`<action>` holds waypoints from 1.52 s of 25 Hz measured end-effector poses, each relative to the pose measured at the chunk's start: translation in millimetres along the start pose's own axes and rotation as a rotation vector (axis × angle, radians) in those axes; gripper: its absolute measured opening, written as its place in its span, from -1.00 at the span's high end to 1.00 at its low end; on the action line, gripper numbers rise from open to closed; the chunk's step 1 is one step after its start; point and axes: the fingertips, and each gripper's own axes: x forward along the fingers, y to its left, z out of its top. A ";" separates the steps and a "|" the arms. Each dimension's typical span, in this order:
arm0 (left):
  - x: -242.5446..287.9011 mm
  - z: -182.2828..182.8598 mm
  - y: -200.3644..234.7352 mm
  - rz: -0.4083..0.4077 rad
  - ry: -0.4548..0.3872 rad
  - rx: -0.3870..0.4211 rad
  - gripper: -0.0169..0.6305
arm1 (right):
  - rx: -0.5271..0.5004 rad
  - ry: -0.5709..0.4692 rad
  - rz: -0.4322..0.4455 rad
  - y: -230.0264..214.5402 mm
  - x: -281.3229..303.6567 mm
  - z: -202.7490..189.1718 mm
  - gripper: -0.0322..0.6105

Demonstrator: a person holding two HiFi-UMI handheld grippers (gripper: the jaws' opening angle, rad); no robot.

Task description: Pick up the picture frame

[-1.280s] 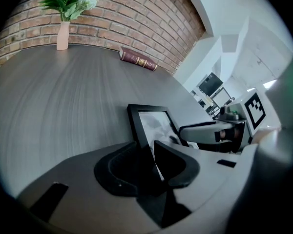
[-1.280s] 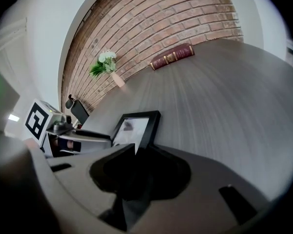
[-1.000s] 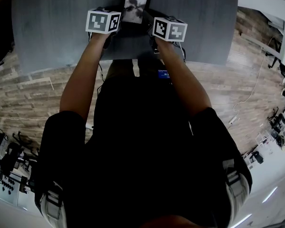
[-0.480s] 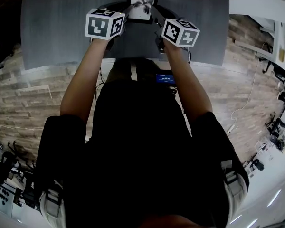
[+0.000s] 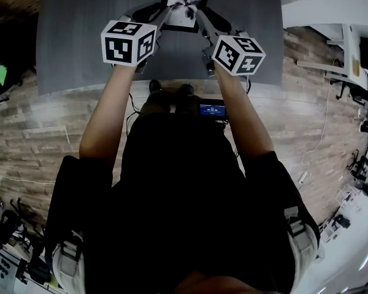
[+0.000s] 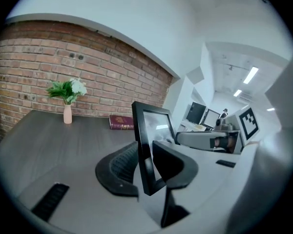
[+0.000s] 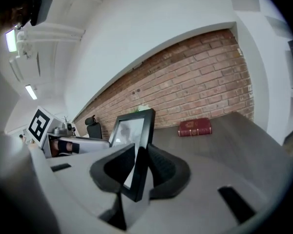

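Observation:
A black picture frame [image 5: 185,5] with a grey print is held upright above the grey table [image 5: 80,35], one gripper on each side edge. My left gripper [image 5: 161,18] is shut on the frame's left edge; in the left gripper view the frame [image 6: 149,145] stands between its dark pads [image 6: 119,172]. On the opposite edge my right gripper [image 5: 203,22] is shut too; the right gripper view shows the frame [image 7: 134,147] pinched between the pads [image 7: 163,172].
A red book [image 7: 195,127] lies on the table by the brick wall [image 6: 49,62]. A small vase with a plant [image 6: 67,99] stands at the far left of the table. Desks with monitors [image 6: 202,115] fill the room beyond. The table's near edge [image 5: 159,81] is by the person's legs.
Both grippers have risen and moved forward with the frame held between them; the marker cubes have spread wider and the frame sits higher in the head view.

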 end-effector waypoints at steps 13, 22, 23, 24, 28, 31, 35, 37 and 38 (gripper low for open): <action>-65.1 30.3 -117.1 0.057 -0.150 0.109 0.67 | -0.149 -0.232 0.102 35.6 -130.1 61.0 0.63; -82.4 -9.3 -245.3 0.073 -0.184 0.128 0.67 | -0.199 -0.254 0.123 11.3 -256.4 26.2 0.63; -84.1 -14.6 -258.7 0.076 -0.183 0.133 0.67 | -0.198 -0.254 0.128 8.0 -268.7 21.0 0.63; -86.5 -19.5 -270.2 0.080 -0.183 0.136 0.67 | -0.196 -0.255 0.133 5.8 -279.4 16.1 0.63; -99.9 -36.3 -298.5 0.109 -0.182 0.139 0.67 | -0.180 -0.252 0.157 7.4 -307.8 -2.0 0.63; -109.2 -42.4 -307.8 0.135 -0.181 0.138 0.67 | -0.165 -0.246 0.180 11.3 -317.3 -11.3 0.63; -139.3 -57.3 -325.4 0.153 -0.193 0.151 0.67 | -0.159 -0.256 0.203 31.9 -340.3 -27.1 0.63; -155.0 -60.6 -324.7 0.145 -0.202 0.149 0.67 | -0.161 -0.260 0.204 46.7 -344.2 -29.7 0.63; -162.8 -61.4 -322.1 0.137 -0.208 0.146 0.67 | -0.164 -0.262 0.202 54.9 -344.3 -29.9 0.63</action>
